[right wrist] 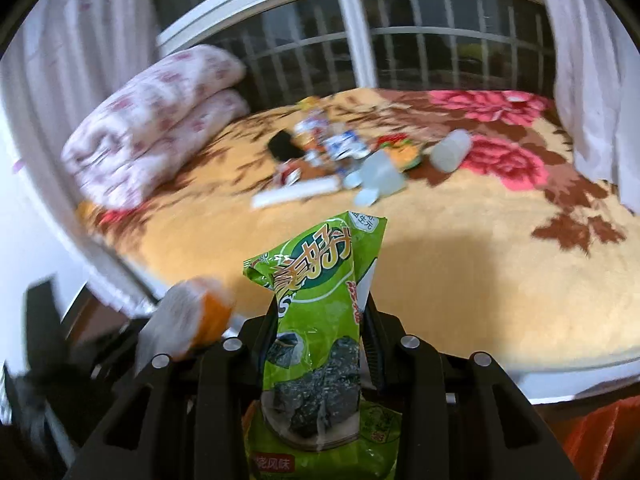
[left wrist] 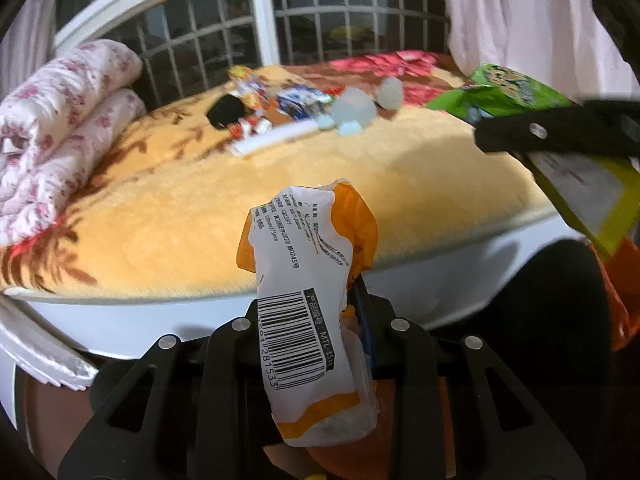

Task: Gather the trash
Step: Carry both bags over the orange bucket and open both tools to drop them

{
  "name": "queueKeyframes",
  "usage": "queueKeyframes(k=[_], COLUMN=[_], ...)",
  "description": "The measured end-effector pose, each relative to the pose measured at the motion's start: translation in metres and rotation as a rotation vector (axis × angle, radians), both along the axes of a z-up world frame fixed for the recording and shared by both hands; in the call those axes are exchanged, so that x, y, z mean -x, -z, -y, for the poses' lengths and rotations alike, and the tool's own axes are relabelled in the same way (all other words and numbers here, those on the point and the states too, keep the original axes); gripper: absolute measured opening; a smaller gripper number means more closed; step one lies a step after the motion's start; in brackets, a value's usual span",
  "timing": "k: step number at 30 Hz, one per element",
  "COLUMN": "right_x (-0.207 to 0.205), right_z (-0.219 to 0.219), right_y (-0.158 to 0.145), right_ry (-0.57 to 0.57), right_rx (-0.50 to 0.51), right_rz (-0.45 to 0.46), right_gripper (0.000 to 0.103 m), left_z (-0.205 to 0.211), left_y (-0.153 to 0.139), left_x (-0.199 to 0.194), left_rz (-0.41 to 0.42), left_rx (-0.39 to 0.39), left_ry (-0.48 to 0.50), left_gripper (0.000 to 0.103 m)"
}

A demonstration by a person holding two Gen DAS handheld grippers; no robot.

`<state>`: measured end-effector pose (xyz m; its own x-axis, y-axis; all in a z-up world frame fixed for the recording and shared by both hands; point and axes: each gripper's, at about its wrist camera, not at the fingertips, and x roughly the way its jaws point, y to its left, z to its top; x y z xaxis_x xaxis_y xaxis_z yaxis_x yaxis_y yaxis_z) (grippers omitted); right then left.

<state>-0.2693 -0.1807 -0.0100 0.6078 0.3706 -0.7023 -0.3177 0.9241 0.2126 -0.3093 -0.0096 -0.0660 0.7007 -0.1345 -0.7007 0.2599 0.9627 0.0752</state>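
Left gripper (left wrist: 316,344): fingers clamped on a crumpled white-and-orange plastic wrapper with a barcode (left wrist: 308,300), standing upright between them.

Right gripper (right wrist: 320,344): fingers pinched on a green seaweed snack packet (right wrist: 316,320).

Remaining trash (right wrist: 340,156): loose heap on the yellow floral bed blanket (right wrist: 460,260), well beyond both sets of fingers.

Risk: either slick film could slip free if swung fast.

View difference: only the right wrist view shows the clear plastic cup (right wrist: 450,154) sharply; only the left shows the barcode.
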Motion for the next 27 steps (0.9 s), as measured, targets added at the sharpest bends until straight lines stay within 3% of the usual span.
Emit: queueKeyframes(k=[6,9,12,19,22,27], right_x=[0.028,0.029,0.026,0.021,0.021,0.024], right_z=[-0.003,-0.001,-0.005,-0.011,-0.015,-0.026], right_y=[0.039,0.072,0.11,0.178,0.193,0.211], right_ry=[-0.057,-0.062,-0.076,-0.096,-0.106,-0.149], right_rx=[0.065,0.054,0.05,0.056,0.086,0.139], right_rz=[-0.053,-0.138,-0.226,-0.409,-0.442,-0.484], right_gripper=[0.037,0.037,0.037,0.037,0.037,0.037], left_z=[-0.011,-0.013,-0.015,-0.018,-0.016,-0.012], left_y=[0.034,0.056,0.076,0.132,0.148,0.159], left_x=[0.003,0.005,-0.001,-0.025,-0.03,-0.026], left_rz=[-0.112,-0.169,-0.237,-0.437,-0.498,-0.531], left_rx=[-0.022,-0.048,-0.02,-0.058,-0.071,-0.09], left_ry=[0.067,0.099,0.131,0.106,0.109,0.125], left_gripper=[0.029,0.029,0.029,0.029,0.029,0.029])
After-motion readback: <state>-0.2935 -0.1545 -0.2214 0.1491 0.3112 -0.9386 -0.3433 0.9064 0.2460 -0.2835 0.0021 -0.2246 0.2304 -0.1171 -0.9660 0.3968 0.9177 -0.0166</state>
